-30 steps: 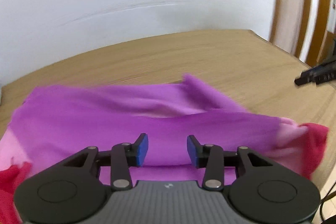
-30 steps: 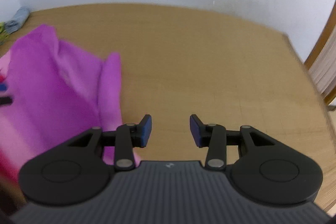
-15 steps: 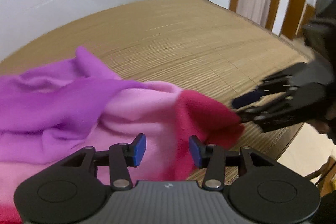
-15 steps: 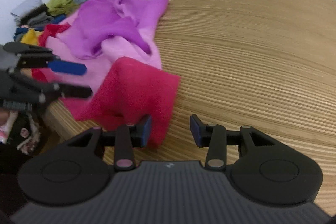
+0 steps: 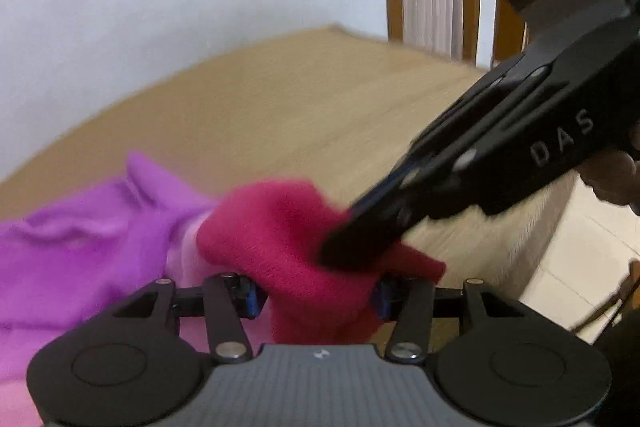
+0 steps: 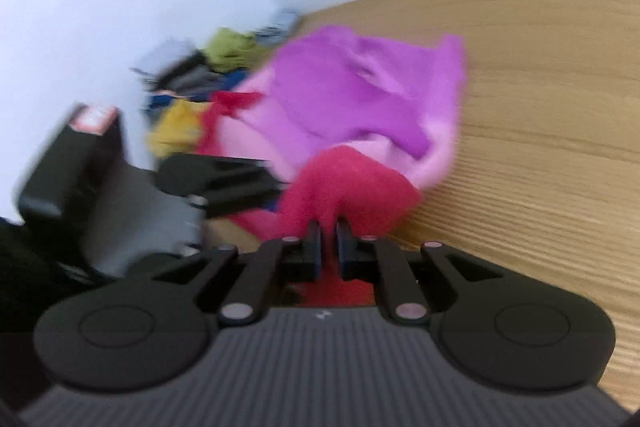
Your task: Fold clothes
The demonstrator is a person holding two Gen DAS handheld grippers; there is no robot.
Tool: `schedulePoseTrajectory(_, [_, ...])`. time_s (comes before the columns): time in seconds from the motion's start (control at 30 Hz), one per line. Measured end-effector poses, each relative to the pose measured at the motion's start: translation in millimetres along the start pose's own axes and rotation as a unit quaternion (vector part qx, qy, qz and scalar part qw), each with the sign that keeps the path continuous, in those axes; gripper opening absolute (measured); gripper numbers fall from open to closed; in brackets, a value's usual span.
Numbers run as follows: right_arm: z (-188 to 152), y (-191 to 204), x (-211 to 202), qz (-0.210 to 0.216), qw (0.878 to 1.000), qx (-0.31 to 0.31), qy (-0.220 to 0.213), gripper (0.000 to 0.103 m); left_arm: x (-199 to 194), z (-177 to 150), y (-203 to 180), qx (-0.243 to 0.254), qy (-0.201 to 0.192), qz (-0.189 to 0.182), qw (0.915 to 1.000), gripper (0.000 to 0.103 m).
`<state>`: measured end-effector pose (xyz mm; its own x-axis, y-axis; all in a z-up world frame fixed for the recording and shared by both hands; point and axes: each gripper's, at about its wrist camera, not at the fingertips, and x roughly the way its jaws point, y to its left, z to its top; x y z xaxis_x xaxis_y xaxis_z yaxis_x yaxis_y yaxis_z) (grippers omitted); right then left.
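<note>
We're at the grab step: R gripper (image 6: 329, 241) closing, pinching the red cuff (image 6: 352, 183) of the purple garment (image 6: 360, 95). L gripper (image 5: 316, 297) closing too, jaws spread w/ cuff between. Next, lift & spread it flat on the table (image 6: 540, 107).

Right tool (image 6: 328, 233) has closed onto the red cuff (image 6: 352, 187).

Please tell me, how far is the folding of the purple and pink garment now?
Early. Done: nothing looks folded; the garment lies crumpled on the table. In hand: the right gripper is closing on its red cuff, which also sits between the left gripper fingers. Left: spreading it flat, all folds, and the clothes pile behind.
</note>
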<state>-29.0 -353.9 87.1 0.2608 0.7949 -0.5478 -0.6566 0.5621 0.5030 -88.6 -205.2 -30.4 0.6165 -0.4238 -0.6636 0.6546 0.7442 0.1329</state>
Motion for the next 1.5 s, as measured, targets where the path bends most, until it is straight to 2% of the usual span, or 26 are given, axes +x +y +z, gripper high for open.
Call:
schedulePoseTrajectory(0.07, [11.3,8.2,9.9,0.001,1.0,-0.01,0.008,0.012,-4.9,0.5,3.0,-0.014,-0.011,0.006,0.9998,0.031])
schedulePoseTrajectory(0.1, [17.5,10.6,11.1,0.002,1.0,-0.009,0.008,0.012,-8.8,-1.8,7.0,-0.02,-0.014,0.018,0.9995,0.02])
schedulePoseTrajectory(0.13, [23.6,12.6,11.1,0.003,1.0,-0.006,0.005,0.015,-13.0,-4.3,11.4,-0.026,-0.018,0.029,0.9991,0.014])
schedulePoseTrajectory(0.2, [36.4,18.1,-2.9,0.002,1.0,-0.021,-0.02,0.023,-29.9,-12.1,28.5,-0.062,-0.019,0.043,0.997,0.014])
schedulePoseTrajectory(0.23, [41.8,16.4,-13.9,-0.004,0.998,-0.035,-0.048,0.038,-38.6,-16.0,37.1,-0.08,-0.019,0.05,0.9953,0.014])
schedulePoseTrajectory(0.27, [47.3,11.7,-19.1,-0.015,0.996,-0.046,-0.074,0.063,-50.0,-20.0,45.9,-0.102,-0.02,0.051,0.9933,0.014])
schedulePoseTrajectory(0.33, [65.3,-11.0,-13.3,-0.062,0.993,-0.044,-0.089,0.089,-69.2,-24.2,58.1,-0.133,-0.02,0.052,0.9895,0.014])
schedulePoseTrajectory(0.43, [98.5,-71.0,37.1,-0.117,0.992,0.005,-0.051,0.088,-87.5,-23.7,63.0,-0.169,-0.02,0.06,0.9835,0.015])
schedulePoseTrajectory(0.53, [129.1,-119.4,108.5,-0.137,0.99,0.037,0.003,0.086,-93.9,-19.6,58.3,-0.201,-0.015,0.07,0.977,0.015])
schedulePoseTrajectory(0.6, [142.2,-141.5,144.9,-0.141,0.988,0.05,0.036,0.085,-91.2,-15.4,50.6,-0.204,-0.005,0.091,0.9748,0.015])
schedulePoseTrajectory(0.63, [146.5,-148.0,160.0,-0.134,0.988,0.057,0.052,0.075,-88.7,-13.1,46.3,-0.21,0.0,0.099,0.9727,0.015])
schedulePoseTrajectory(0.67, [150.7,-152.3,175.8,-0.123,0.988,0.063,0.068,0.053,-87.8,-11.6,44.1,-0.219,0.004,0.105,0.97,0.015])
schedulePoseTrajectory(0.7, [155.4,-151.7,184.5,-0.117,0.989,0.052,0.071,0.038,-87.4,-9.6,40.7,-0.225,0.007,0.113,0.9679,0.015])
schedulePoseTrajectory(0.73, [159.5,-147.8,189.2,-0.118,0.99,0.031,0.075,0.007,-87.0,-7.4,37.1,-0.23,0.01,0.12,0.9657,0.015])
schedulePoseTrajectory(0.77, [162.9,-140.5,191.8,-0.122,0.99,0.013,0.071,0.006,-85.7,-2.7,33.1,-0.231,0.01,0.126,0.9647,0.015])
schedulePoseTrajectory(0.87, [179.4,-138.9,156.0,-0.121,0.992,-0.018,0.002,0.005,-83.3,14.4,22.6,-0.234,-0.003,0.121,0.9648,0.015])
schedulePoseTrajectory(0.93, [196.3,-146.1,124.1,-0.138,0.989,-0.026,-0.045,0.005,-73.6,34.3,14.8,-0.225,-0.017,0.099,0.9691,0.015])
schedulePoseTrajectory(1.1, [232.2,-209.5,20.4,-0.224,0.966,-0.032,-0.127,0.005,-14.3,105.4,-13.3,-0.165,-0.045,0.021,0.9851,0.015])
schedulePoseTrajectory(1.23, [249.1,-283.4,-51.3,-0.332,0.932,-0.035,-0.142,0.005,61.3,167.4,-38.4,-0.136,-0.052,-0.07,0.9869,0.016])
schedulePoseTrajectory(1.33, [261.4,-344.6,-92.6,-0.43,0.892,-0.038,-0.137,0.005,119.7,207.0,-60.4,-0.124,-0.037,-0.144,0.9811,0.019])
schedulePoseTrajectory(1.43, [259.2,-398.7,-113.2,-0.485,0.867,-0.006,-0.111,0.008,167.8,229.0,-86.5,-0.124,0.01,-0.171,0.9773,0.026])
schedulePoseTrajectory(1.5, [256.4,-434.1,-125.1,-0.518,0.851,0.018,-0.091,0.01,187.7,232.6,-94.9,-0.13,0.04,-0.181,0.974,0.031])
